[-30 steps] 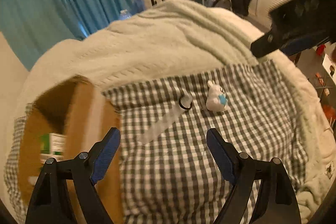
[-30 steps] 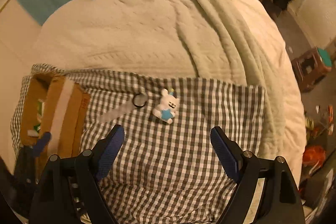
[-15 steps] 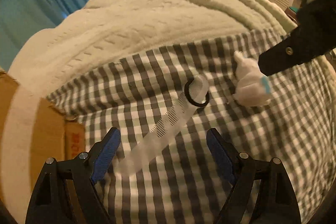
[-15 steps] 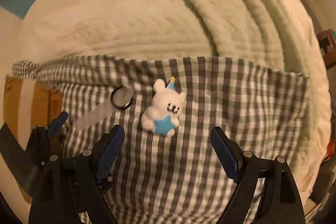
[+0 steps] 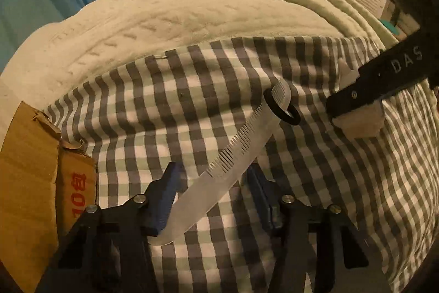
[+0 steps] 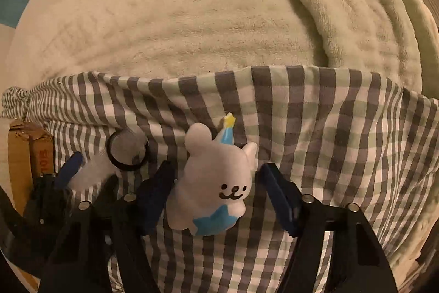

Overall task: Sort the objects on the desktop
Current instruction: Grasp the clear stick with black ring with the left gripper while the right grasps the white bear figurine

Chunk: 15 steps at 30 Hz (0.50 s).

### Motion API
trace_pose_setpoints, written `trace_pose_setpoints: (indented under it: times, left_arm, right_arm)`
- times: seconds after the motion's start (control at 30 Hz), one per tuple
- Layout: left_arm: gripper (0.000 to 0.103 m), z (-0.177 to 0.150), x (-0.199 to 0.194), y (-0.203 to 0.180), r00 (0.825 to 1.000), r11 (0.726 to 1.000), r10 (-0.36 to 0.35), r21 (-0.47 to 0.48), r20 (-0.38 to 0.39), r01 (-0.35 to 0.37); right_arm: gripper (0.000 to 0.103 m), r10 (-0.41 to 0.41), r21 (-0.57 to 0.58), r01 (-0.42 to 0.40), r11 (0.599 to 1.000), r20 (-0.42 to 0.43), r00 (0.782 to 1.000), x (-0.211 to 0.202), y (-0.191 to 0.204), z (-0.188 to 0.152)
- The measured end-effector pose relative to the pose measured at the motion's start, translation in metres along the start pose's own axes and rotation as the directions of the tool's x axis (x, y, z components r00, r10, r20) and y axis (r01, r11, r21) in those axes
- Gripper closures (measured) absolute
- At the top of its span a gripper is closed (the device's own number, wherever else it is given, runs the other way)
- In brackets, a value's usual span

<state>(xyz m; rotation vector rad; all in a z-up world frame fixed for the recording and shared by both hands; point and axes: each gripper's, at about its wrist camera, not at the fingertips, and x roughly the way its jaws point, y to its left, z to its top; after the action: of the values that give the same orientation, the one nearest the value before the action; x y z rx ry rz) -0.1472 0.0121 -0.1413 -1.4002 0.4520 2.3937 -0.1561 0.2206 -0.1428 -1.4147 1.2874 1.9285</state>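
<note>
Straddling comb (image 5: pixel 236 155), lower centre: left claw (image 5: pixel 212 197), fingers apart. Straddling bear figurine (image 6: pixel 214 183), lower centre: right claw (image 6: pixel 216 197), fingers apart.

Cardboard box (image 5: pixel 30 183) close left; open checked cloth (image 5: pixel 315 210) rightward.

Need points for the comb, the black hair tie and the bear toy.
comb (image 5: pixel 241 147), left wrist view, on the toothed middle of its blade.
black hair tie (image 5: pixel 285 116), left wrist view, on the lower side of the loop.
bear toy (image 6: pixel 219 180), right wrist view, on its face.
</note>
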Motion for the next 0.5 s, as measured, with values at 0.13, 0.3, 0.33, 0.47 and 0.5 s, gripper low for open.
trace_pose_setpoints:
  times: [0.13,0.3,0.33,0.47,0.5]
  left_arm:
    - [0.087,-0.005,-0.007,-0.004,1.0,1.0,-0.023,0.015,-0.014,0.024]
    - [0.094,-0.013,-0.02,0.002,0.996,0.995,-0.088,-0.048,-0.014,0.087]
    - [0.095,-0.013,-0.022,0.003,0.995,0.993,-0.096,-0.072,-0.011,0.095]
    - [0.099,-0.013,-0.037,0.007,0.992,0.98,-0.126,-0.152,0.01,0.126]
    - [0.099,-0.014,-0.04,0.007,0.991,0.977,-0.133,-0.165,0.018,0.134]
  right_arm:
    - [0.052,-0.005,-0.013,0.005,1.0,0.017,1.0,-0.009,0.0,-0.009]
    - [0.059,-0.006,-0.053,0.008,0.999,0.037,0.999,-0.024,0.0,-0.026]
    - [0.059,-0.009,-0.058,0.012,0.998,0.047,0.999,-0.029,0.0,-0.029]
    - [0.059,0.004,-0.078,0.001,0.997,0.06,0.998,-0.044,0.0,-0.04]
    - [0.059,0.005,-0.079,0.0,0.997,0.066,0.998,-0.048,-0.001,-0.043]
